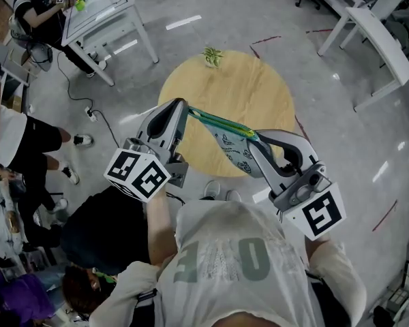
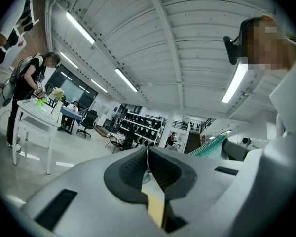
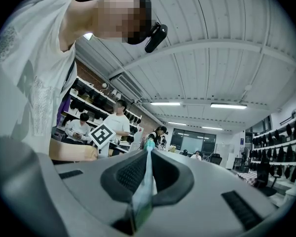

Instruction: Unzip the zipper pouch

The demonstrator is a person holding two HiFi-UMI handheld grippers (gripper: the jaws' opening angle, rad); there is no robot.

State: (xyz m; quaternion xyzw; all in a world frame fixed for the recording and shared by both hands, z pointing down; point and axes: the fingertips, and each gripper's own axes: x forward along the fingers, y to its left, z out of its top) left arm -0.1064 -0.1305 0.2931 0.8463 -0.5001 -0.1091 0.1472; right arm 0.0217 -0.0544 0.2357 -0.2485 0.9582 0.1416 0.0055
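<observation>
left gripper: fingers pinched shut on zip end of zipper pouch | right gripper: fingers clamped on its fabric edge | pouch hangs between them above round counter

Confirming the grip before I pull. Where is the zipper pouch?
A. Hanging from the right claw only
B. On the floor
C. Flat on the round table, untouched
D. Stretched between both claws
D: the zipper pouch spans from the left claw to the right claw, over the round table.
</observation>
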